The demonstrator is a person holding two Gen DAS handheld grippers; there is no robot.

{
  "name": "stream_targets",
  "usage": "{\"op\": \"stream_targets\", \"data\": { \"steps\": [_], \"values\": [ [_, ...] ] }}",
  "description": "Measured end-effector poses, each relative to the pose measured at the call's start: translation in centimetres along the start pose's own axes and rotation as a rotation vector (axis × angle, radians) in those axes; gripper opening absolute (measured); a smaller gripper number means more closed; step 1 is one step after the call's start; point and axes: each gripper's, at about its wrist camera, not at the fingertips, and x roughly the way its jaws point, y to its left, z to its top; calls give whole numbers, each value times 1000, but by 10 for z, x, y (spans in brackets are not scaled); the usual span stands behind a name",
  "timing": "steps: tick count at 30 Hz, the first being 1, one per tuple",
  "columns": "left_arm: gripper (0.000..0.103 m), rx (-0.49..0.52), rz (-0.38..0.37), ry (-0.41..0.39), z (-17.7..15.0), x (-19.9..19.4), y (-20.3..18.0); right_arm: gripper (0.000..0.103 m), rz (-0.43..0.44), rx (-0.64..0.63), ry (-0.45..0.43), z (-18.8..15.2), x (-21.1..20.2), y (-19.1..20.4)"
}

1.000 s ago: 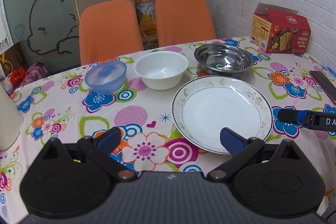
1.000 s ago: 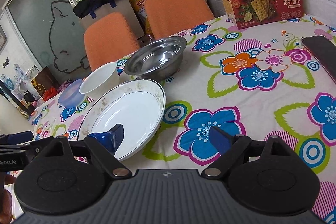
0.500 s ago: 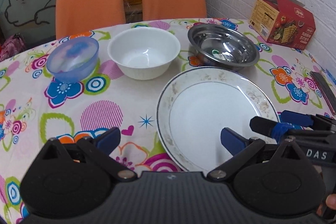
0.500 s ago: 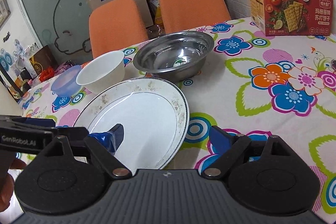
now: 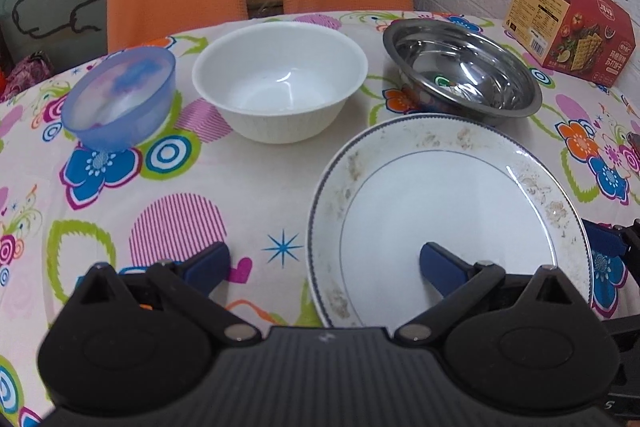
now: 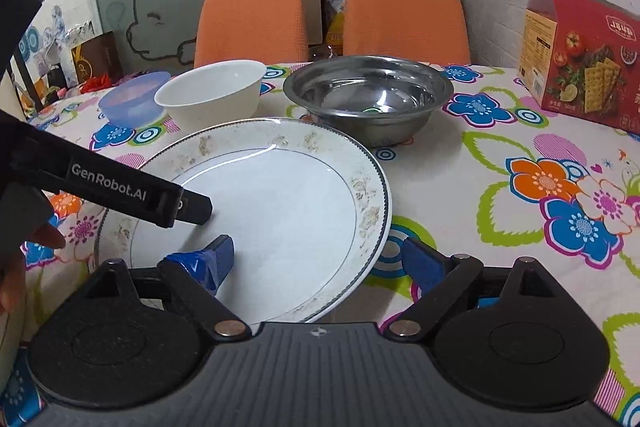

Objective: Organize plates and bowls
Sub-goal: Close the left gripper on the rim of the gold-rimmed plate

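Two grippers, left gripper (image 5: 324, 263) and right gripper (image 6: 320, 261), jaws spread, empty, straddling plate (image 5: 448, 211) rims. Risk: glazed rim slipping, plate sliding across desk (image 5: 248, 183) into steel bowl (image 5: 460, 71).

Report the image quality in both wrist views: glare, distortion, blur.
Left wrist view: fisheye bends the table edge and darkens the corners; glare streaks inside the steel bowl and along the plate rim; the near gripper body looks soft. Right wrist view: the same bowing; bright highlights in the steel bowl, a thin glint on the plate; the poster text stays legible.
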Motion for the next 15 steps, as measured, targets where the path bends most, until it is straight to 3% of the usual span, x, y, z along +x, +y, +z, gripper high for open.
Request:
{"op": "stream_targets", "data": {
  "steps": [8,10,11,12,15],
  "values": [
    [100,11,-4,-9,0,1,-4,78,17,-18,0,6,8,8],
    [93,26,-21,-6,1,-1,-6,75,33,-15,-4,6,7,9],
    [80,37,-36,-10,1,-3,-9,75,26,-14,-4,6,7,10],
    [61,52,-69,-13,1,-7,-12,74,27,-7,-5,6,7,11],
    [57,23,-76,25,2,-12,-16,74,25,55,2,7,2,11]
  ]
}}
